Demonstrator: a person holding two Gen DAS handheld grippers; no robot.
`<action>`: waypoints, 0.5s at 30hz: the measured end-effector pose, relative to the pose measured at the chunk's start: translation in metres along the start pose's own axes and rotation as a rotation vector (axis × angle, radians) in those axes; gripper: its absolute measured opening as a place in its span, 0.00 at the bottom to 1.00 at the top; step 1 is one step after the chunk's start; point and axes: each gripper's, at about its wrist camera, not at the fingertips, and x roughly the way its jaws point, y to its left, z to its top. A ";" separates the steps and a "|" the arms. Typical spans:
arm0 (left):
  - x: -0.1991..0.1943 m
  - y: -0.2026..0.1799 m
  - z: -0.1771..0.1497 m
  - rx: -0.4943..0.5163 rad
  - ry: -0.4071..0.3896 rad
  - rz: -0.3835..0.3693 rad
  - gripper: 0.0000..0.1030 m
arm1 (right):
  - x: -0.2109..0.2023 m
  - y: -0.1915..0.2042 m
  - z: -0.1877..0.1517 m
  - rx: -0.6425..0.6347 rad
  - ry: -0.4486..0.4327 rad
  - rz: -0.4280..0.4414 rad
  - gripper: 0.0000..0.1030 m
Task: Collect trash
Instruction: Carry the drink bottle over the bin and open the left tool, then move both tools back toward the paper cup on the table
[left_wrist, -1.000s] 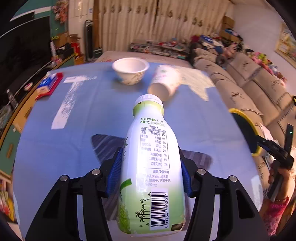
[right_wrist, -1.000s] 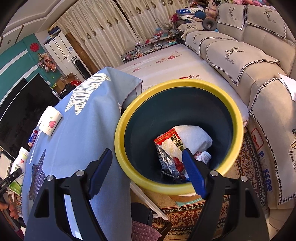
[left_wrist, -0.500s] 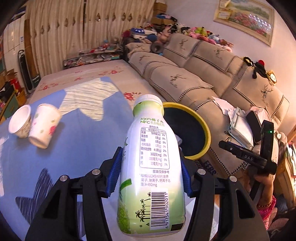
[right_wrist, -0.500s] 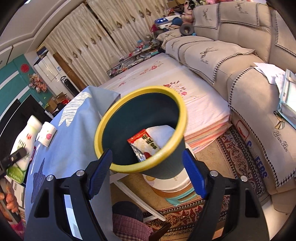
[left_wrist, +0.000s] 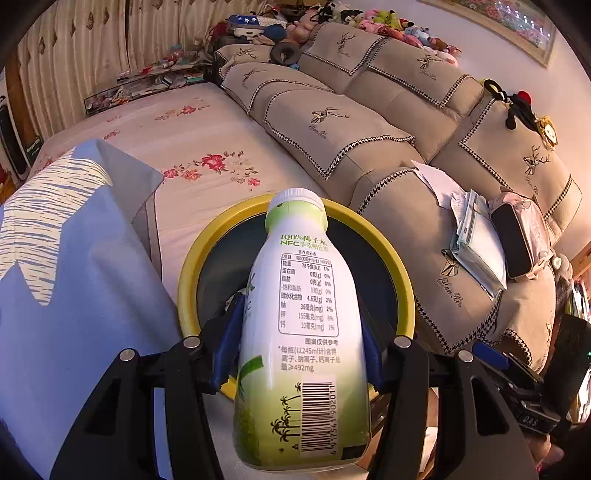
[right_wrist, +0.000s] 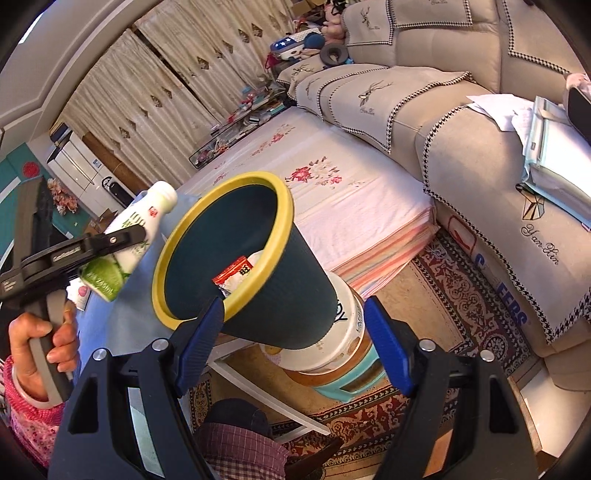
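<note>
I've got the bottle (left_wrist: 303, 332) clamped in the left gripper (left_wrist: 301, 332): smooth white plastic, round body tapering to a narrow neck, white screw cap, glossy green-and-white sleeve with a nutrition table and barcode facing the camera. Ribbed blue pads (left_wrist: 229, 336) press on both sides at mid-body, base toward me, cap pointing away. From the left wrist view the bottle sits right over the mouth of the trash bin (left_wrist: 400, 273), cap reaching to the far rim. From the right wrist view the bottle (right_wrist: 129, 240) is tilted, cap up, just beside the bin's (right_wrist: 284, 280) near-left rim, with a hand (right_wrist: 40, 347) on the gripper handle.

Bin: dark teal tapered cone, finely ribbed wall, thick yellow rim, round mouth. It stands on a white tub (right_wrist: 332, 339), itself on a light blue stool (right_wrist: 351, 384). Inside the bin: a red foil snack packet (right_wrist: 236, 275) against something white.

Right gripper (right_wrist: 293, 347): jaws wide apart, holding nothing, the bin's lower wall seen between the blue pads, no contact that I can make out.

Left of the bin, touching range, a table under a light blue cloth (left_wrist: 74, 295) with white jagged print. Behind the bin, a floral quilted mat (left_wrist: 207, 155); right of the bin, a beige sofa (left_wrist: 406, 155) with houndstooth trim, papers (left_wrist: 476, 243) lying on its arm. Patterned rug (right_wrist: 454, 295) under the stool.
</note>
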 end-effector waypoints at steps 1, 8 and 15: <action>0.005 0.000 0.003 -0.010 -0.006 -0.003 0.54 | 0.001 -0.001 0.000 0.004 0.004 0.000 0.71; -0.013 -0.002 0.014 0.008 -0.133 0.037 0.85 | 0.007 0.005 -0.003 0.001 0.020 0.017 0.71; -0.099 0.032 -0.018 -0.036 -0.278 0.036 0.93 | 0.013 0.030 -0.005 -0.039 0.037 0.034 0.71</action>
